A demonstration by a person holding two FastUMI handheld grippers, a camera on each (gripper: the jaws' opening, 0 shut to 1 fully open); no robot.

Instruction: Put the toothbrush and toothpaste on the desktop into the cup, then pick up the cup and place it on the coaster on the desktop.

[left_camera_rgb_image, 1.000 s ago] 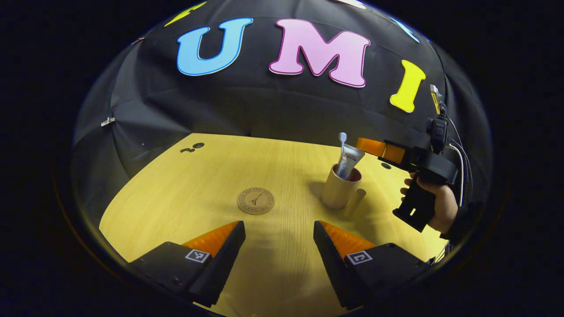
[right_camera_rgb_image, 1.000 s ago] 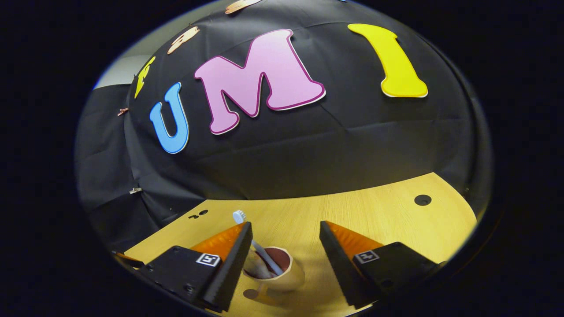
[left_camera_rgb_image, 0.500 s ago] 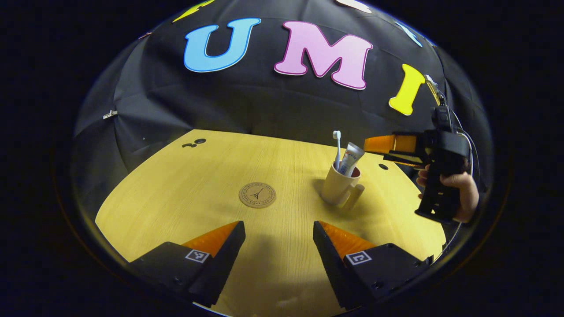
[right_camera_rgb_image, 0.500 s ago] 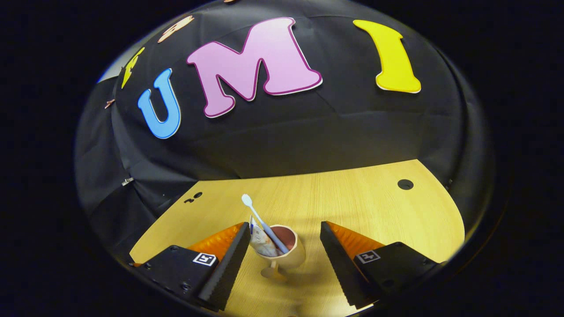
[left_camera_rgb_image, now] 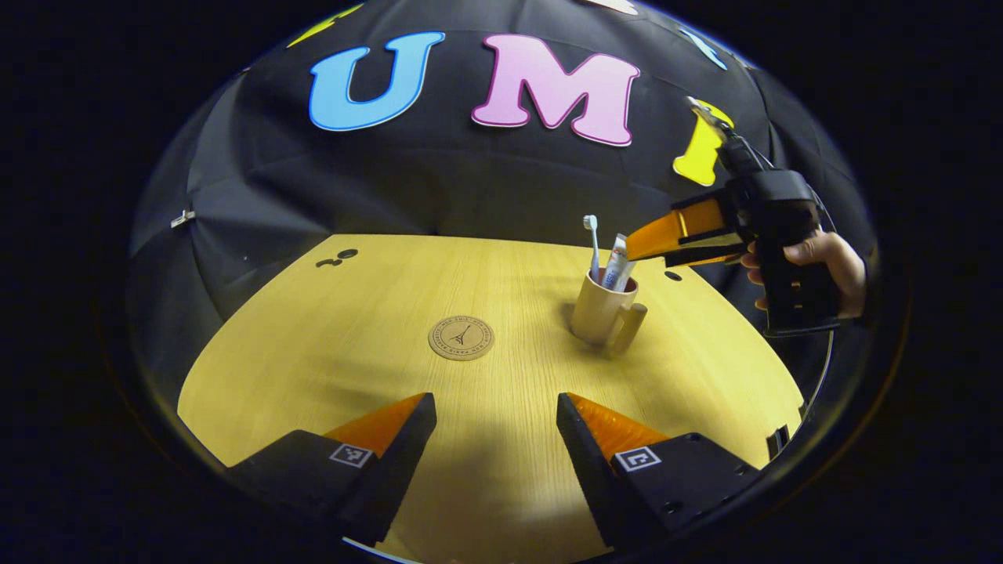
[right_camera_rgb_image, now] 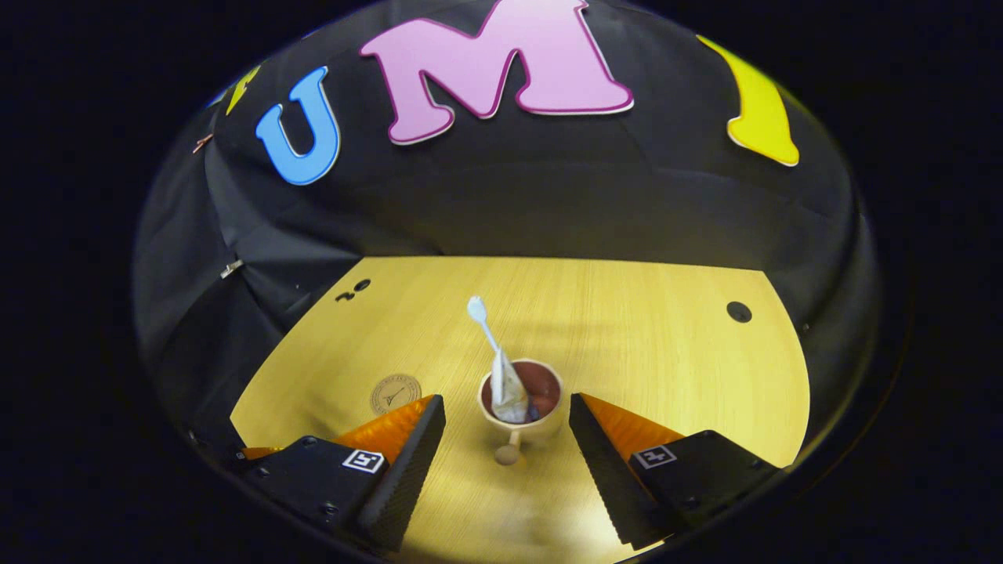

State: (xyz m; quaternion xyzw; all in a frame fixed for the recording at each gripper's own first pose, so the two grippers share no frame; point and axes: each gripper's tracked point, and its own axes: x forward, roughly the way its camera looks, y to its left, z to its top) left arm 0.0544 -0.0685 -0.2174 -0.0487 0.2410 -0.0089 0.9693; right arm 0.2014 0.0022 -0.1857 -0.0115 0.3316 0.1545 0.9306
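- Your left gripper (left_camera_rgb_image: 495,407) hangs low over the near part of the pale yellow wood-grain desktop (left_camera_rgb_image: 329,329), its two fingers spread wide with nothing between them.
- From the left gripper view, the round tan coaster with a dark tower emblem (left_camera_rgb_image: 461,338) lies flat on the desktop, just ahead of the left gripper and apart from it.
- The beige ceramic cup with a side handle (left_camera_rgb_image: 602,315) stands upright on the desktop to the right of the coaster, well apart from it; its handle points toward the near right.
- The white toothbrush (left_camera_rgb_image: 592,243) stands in the cup, bristle head up, and the white toothpaste tube with red and blue print (left_camera_rgb_image: 619,266) leans beside it in the same cup.
- Your right gripper (left_camera_rgb_image: 639,247), seen from the left gripper view, is held in a hand (left_camera_rgb_image: 815,258) above and to the right of the cup, its fingertips close to the top of the tube; whether they touch it you cannot tell from here.
- In the right gripper view, the right gripper (right_camera_rgb_image: 508,407) has its fingers spread wide, with the cup (right_camera_rgb_image: 520,423) sitting between and below them, neither finger pressing on it.
- There the toothbrush (right_camera_rgb_image: 484,325) slants up and to the left out of the cup, the tube (right_camera_rgb_image: 509,392) lies crumpled against the inner wall, and the coaster (right_camera_rgb_image: 395,393) sits to the left, partly behind the left finger.
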